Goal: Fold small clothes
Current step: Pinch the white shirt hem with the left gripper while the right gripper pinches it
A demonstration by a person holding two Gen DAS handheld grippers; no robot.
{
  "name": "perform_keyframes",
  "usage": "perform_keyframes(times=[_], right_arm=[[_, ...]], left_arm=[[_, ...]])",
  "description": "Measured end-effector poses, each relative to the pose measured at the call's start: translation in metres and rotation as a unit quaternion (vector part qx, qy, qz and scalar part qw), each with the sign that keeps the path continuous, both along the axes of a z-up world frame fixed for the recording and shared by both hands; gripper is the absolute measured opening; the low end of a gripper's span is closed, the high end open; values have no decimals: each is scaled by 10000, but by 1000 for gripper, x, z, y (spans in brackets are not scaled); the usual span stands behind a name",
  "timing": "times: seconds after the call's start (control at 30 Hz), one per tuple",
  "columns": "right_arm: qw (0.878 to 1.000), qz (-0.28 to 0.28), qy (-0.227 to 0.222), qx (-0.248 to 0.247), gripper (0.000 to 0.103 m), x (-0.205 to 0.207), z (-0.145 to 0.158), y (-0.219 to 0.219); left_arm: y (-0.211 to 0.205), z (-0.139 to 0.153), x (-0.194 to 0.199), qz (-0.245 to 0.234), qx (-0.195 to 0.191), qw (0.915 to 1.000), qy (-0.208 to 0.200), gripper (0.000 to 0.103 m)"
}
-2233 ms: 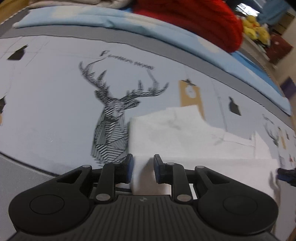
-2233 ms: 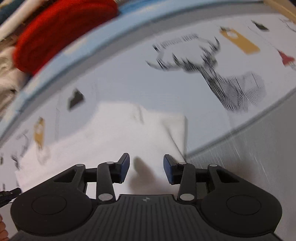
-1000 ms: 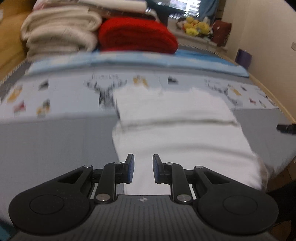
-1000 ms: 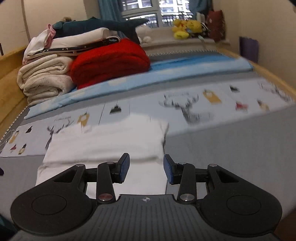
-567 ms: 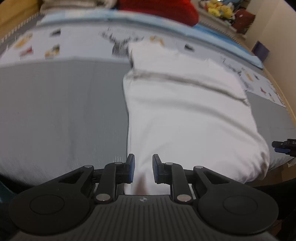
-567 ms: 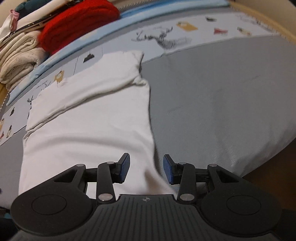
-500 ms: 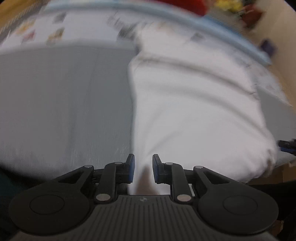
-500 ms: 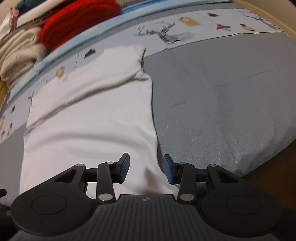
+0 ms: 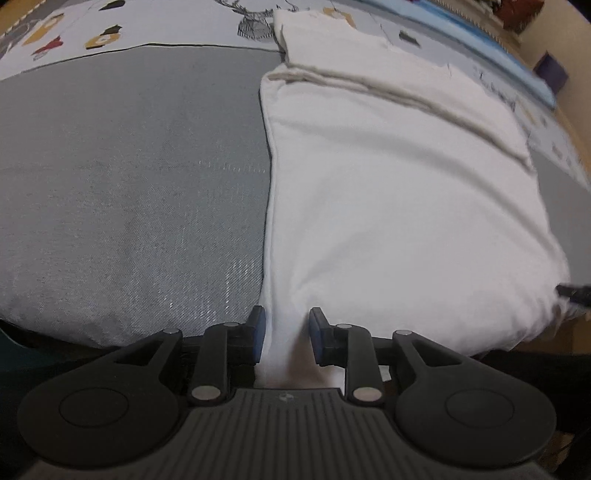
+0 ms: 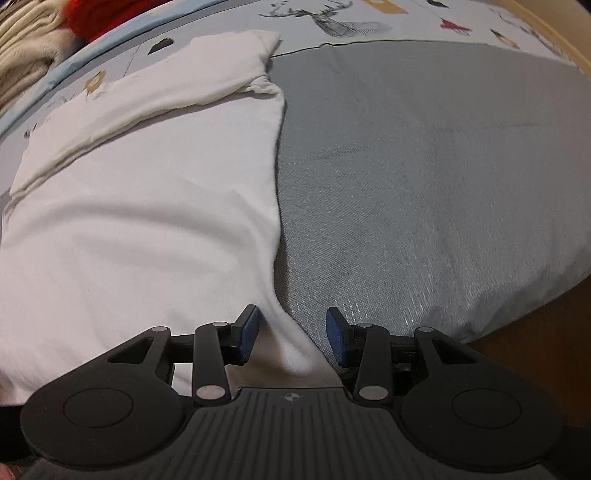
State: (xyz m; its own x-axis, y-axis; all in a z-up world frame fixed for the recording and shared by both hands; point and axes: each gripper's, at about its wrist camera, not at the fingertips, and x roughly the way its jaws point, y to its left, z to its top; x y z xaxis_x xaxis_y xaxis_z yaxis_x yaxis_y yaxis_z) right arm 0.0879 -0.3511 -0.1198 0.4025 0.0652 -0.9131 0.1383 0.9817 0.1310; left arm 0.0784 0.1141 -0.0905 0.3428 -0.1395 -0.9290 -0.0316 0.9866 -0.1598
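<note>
The white shirt [image 9: 399, 206] is lying flat on the gray part of the bed cover [image 9: 129, 184], and its near end is hanging a little over the edge of the bed. Its far end is already folded over, making a thick band [image 10: 155, 88] near the deer picture [image 10: 328, 20]. I think that fold was made first so the shirt gets shorter.

The left gripper [image 9: 284, 334] is sitting at the near left corner of the shirt. Its fingers [image 9: 256, 332] are opening, with the shirt's edge between them, and they are not squeezing it. The right gripper [image 10: 290, 338] is sitting at the near right corner. Its fingers [image 10: 247, 338] are standing apart too, with the shirt's corner between them but not pinched.

Both grippers are pointing down at the two near corners, one on each side. I think this is so they can pick up both corners together and keep the edge straight. The next job is probably lifting this end and laying it over the folded band.
</note>
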Motion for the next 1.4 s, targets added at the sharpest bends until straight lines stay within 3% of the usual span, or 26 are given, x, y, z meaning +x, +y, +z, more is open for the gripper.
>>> perform_keyframes(times=[0.3, 0.37, 0.47, 0.6, 0.77, 1.0, 1.4], right_arm=[[10000, 76, -6, 25, 38, -5, 2, -1], [9999, 125, -6, 119, 13, -4, 2, -1], [9993, 62, -222, 293, 4, -7, 11, -5], [9966, -253, -442, 642, 4, -11, 21, -19], [9985, -145, 146, 506, 9, -5, 1, -14], [9985, -18, 298, 452, 12, -5, -2, -11], [9976, 350, 564, 187, 18, -2, -11, 5]], left_arm=[[-7, -5, 0, -148, 258, 9996, -10, 32], [-10, -4, 0, -230, 310, 9992, -90, 6], [-5, 10, -5, -129, 171, 9989, -421, 5], [6, 16, -8, 152, -3, 9985, -517, 6], [4, -1, -6, 63, -18, 10000, 42, 11], [3, -4, -8, 31, 13, 9997, 242, 20], [-2, -11, -4, -76, 151, 9993, 326, 23]])
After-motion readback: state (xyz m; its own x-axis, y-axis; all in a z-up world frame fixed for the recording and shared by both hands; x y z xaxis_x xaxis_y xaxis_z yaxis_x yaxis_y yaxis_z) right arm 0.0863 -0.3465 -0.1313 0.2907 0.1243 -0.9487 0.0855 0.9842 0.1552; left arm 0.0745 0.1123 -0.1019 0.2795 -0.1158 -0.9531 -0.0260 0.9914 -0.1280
